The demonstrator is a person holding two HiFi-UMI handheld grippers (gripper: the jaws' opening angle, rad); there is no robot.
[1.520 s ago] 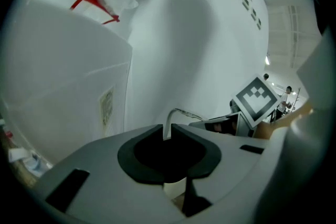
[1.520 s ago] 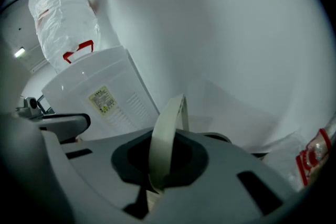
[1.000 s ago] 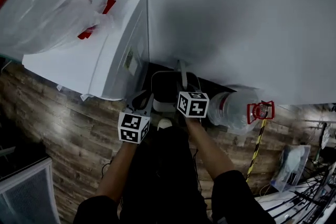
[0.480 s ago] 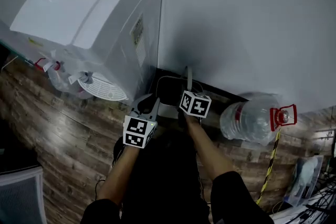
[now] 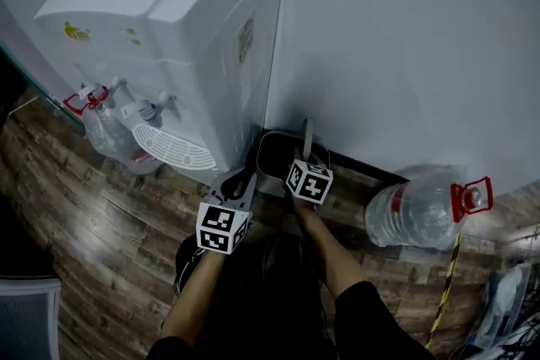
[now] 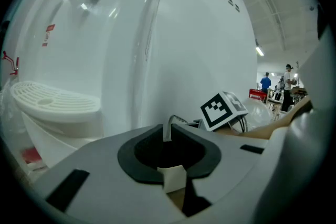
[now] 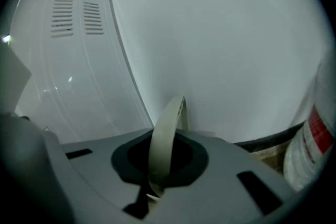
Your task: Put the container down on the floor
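Container (image 5: 277, 156) low at twelve o'clock, against the wall (image 5: 405, 29); right gripper (image 7: 152, 189) clenched on its handle (image 7: 165, 128), left gripper (image 6: 172, 182) seemingly pinching its rim (image 6: 175, 173). Lower both evenly; release only once floor (image 5: 126, 219) bears it.

We read the tall white water dispenser (image 5: 194, 38) as smooth, glossy moulded plastic; its white drip grille (image 5: 173, 149) is finely ribbed. Beneath the dispenser, the brown plank floor (image 5: 93, 215) has a matt wood-grain finish. Behind the dispenser, the plain white wall (image 5: 405, 29) is smooth and matt. Right of the dispenser, the dark round-cornered container (image 5: 261, 160) looks like smooth plastic, and its pale flat band handle (image 7: 164, 139) has a dull sheen. Further right, the large clear bottle (image 5: 413, 211) is glossy transparent plastic.
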